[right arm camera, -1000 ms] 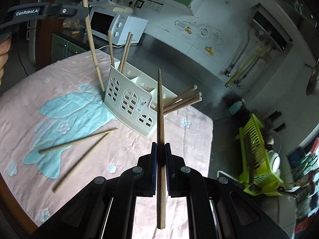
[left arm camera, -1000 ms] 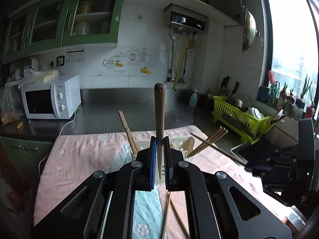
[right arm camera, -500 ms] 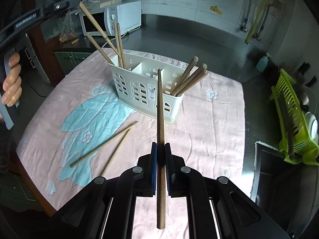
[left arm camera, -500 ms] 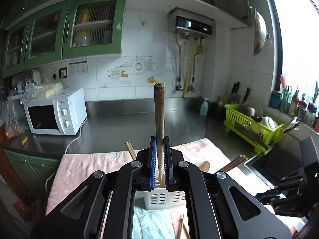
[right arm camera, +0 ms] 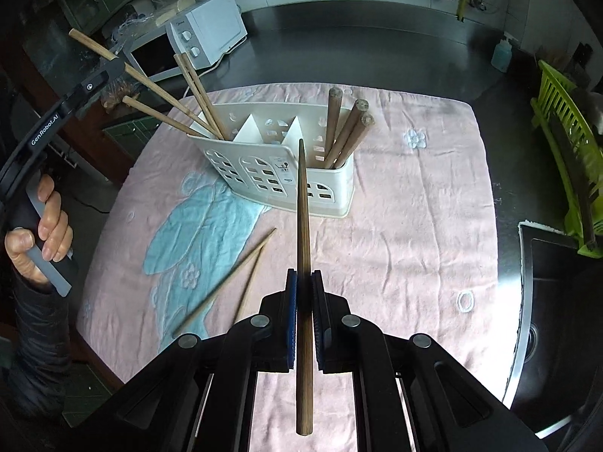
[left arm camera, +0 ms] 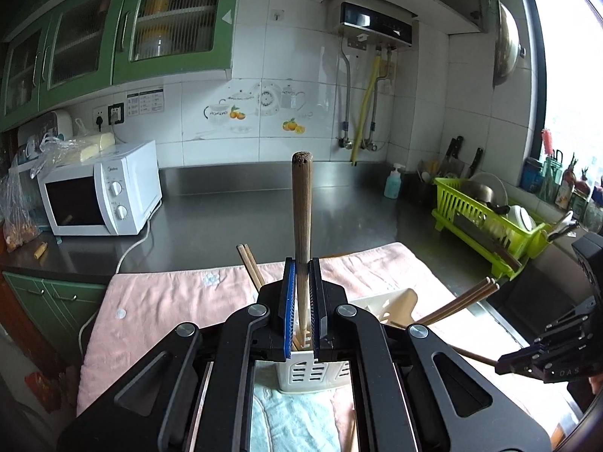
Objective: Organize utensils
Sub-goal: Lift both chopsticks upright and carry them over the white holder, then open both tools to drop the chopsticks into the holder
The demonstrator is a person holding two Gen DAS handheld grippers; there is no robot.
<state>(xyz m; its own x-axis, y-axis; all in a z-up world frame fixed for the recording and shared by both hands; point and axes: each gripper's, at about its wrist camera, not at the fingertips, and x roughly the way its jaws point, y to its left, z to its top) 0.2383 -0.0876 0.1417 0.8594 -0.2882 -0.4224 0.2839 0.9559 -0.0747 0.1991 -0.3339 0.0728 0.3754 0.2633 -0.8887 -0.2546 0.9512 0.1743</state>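
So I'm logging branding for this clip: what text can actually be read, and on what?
"GenRobot.AI": on the left gripper body, right wrist view.
"DAS": partial letters on the right gripper's body, left wrist view.
Microwave logo: too small to read.
Wall notice by the sockets: too small.
Utensil holder sticker: blurred.

I see a white microwave [left arm camera: 101, 188] on the steel counter [left arm camera: 264, 211] at left, a soap bottle [left arm camera: 393, 180] by the back wall, a lime-green dish rack [left arm camera: 486, 222] at right, green cabinets [left arm camera: 113, 26] overhead, and a pink floral cloth [right arm camera: 407, 233] over the worktop.
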